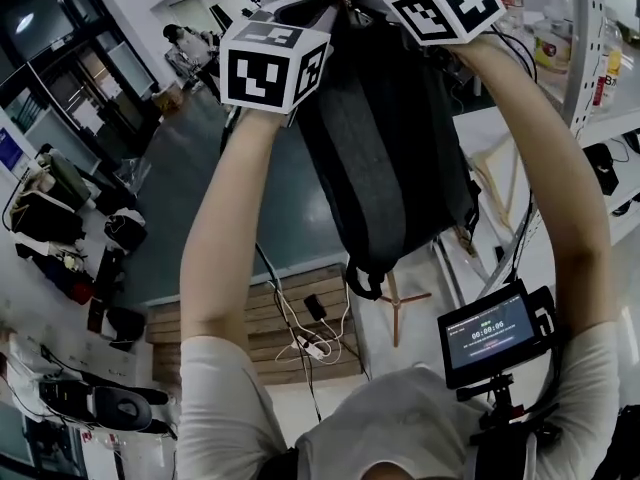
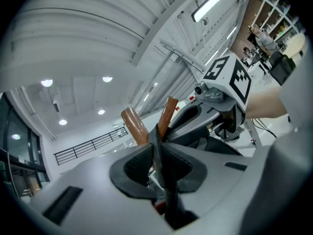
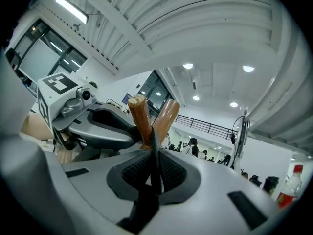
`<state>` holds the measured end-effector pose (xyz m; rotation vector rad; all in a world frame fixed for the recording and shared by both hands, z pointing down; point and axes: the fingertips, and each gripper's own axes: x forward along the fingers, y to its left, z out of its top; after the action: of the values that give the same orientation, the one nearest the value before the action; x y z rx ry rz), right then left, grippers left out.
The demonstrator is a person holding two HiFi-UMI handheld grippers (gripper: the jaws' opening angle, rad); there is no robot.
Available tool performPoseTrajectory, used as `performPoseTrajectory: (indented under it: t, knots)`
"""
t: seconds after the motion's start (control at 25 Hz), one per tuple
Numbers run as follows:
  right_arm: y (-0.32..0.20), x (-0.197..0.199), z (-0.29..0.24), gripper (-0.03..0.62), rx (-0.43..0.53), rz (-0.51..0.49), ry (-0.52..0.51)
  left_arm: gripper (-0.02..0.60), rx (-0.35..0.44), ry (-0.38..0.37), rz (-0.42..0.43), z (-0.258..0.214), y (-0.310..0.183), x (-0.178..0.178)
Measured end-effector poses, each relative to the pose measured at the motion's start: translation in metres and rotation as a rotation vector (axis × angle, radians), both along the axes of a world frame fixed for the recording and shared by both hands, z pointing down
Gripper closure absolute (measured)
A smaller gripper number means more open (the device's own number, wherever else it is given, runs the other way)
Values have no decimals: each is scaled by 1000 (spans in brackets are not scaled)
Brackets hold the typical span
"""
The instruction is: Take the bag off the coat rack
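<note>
A dark grey backpack (image 1: 385,138) hangs in front of me at the top of the head view. Both arms are raised to its top, where the marker cubes of my left gripper (image 1: 272,63) and right gripper (image 1: 445,3) hide the jaws. In the left gripper view, my left gripper (image 2: 157,156) is shut on the bag's thin dark strap (image 2: 155,135), just below two brown wooden pegs (image 2: 135,126) of the coat rack. In the right gripper view, my right gripper (image 3: 155,169) is likewise shut on the strap (image 3: 154,142), with the pegs (image 3: 140,116) rising right behind it. The two grippers face each other closely.
The rack's wooden foot (image 1: 398,303) shows far below the bag. A wooden pallet (image 1: 262,330) with cables lies on the floor. A white table (image 1: 500,138) and a shelf frame (image 1: 585,58) stand at the right. A small monitor (image 1: 490,333) is mounted at my chest. Bags and equipment (image 1: 60,223) crowd the left.
</note>
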<state>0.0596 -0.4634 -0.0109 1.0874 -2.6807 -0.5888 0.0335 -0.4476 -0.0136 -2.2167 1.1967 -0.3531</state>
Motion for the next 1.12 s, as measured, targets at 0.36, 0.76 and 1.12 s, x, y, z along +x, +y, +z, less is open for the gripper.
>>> performPoseTrajectory:
  t: [0.36,0.76,1.12]
  knots:
    - [8,7,-10,551,28,89,-139,535,88,43,-37,-5,14,-4]
    - [38,20,-27,551,69,109,-223,543,120,104,-8,-18,48,4]
    - [102,25,-56,551,201,91,-260,543,269,108,-11,-43,109,7]
